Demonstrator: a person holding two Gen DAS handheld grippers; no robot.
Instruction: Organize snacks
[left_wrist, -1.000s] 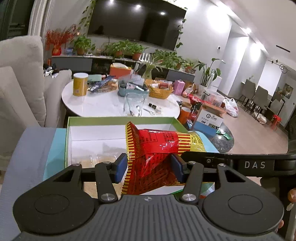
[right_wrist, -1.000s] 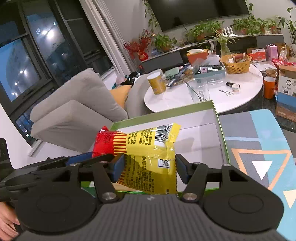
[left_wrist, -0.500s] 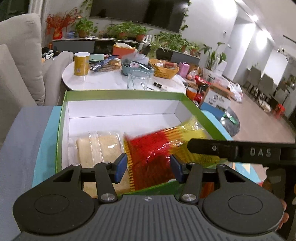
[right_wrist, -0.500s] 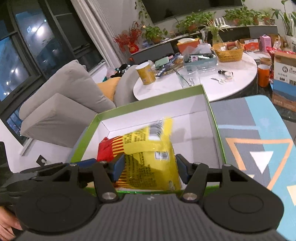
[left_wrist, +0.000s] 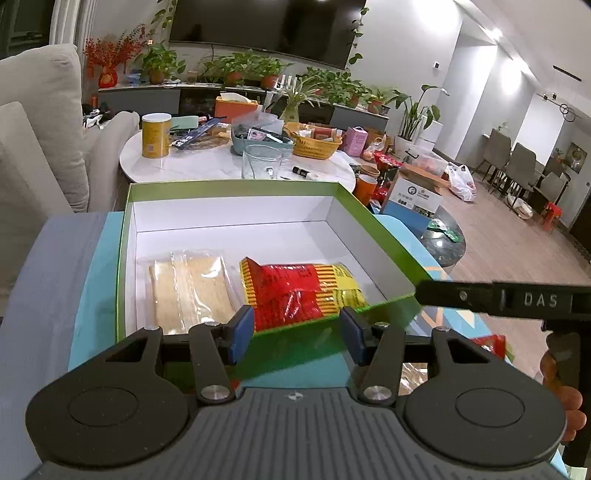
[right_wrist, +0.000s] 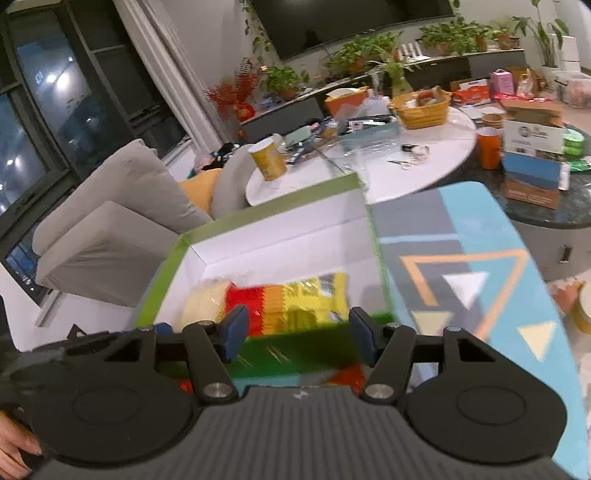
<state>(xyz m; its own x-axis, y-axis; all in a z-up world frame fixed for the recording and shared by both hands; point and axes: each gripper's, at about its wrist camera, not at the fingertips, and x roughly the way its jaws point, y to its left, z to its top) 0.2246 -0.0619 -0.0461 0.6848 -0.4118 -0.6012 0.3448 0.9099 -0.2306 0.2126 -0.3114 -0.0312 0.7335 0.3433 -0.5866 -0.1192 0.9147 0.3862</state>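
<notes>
Your left gripper (left_wrist: 297, 328) has its blue-padded jaws spread with nothing between them, poised at the near green wall of the box (left_wrist: 306, 345). Your right gripper (right_wrist: 297, 334) is spread the same way and pinches nothing, poised at that same near wall; its view is blurred. In the left wrist view the right gripper's black body reaches in from the right edge, with your fingers (left_wrist: 561, 398) wrapped on its handle. Just past both sets of pads, the red and yellow snack bag (left_wrist: 301, 293) lies flat on the white floor of the open box, towards its right half. Beside it on the left, apart from the grippers, lies a clear packet of pale wafers (left_wrist: 190, 286). The box sits on a blue and grey patterned mat (right_wrist: 461, 266). Farther off stands a round white table (left_wrist: 207, 164) crowded with a yellow canister (left_wrist: 156, 134), a glass jug (left_wrist: 262, 162) and an orange woven basket (left_wrist: 314, 142). A grey sofa (right_wrist: 110, 229) sits to the left.
</notes>
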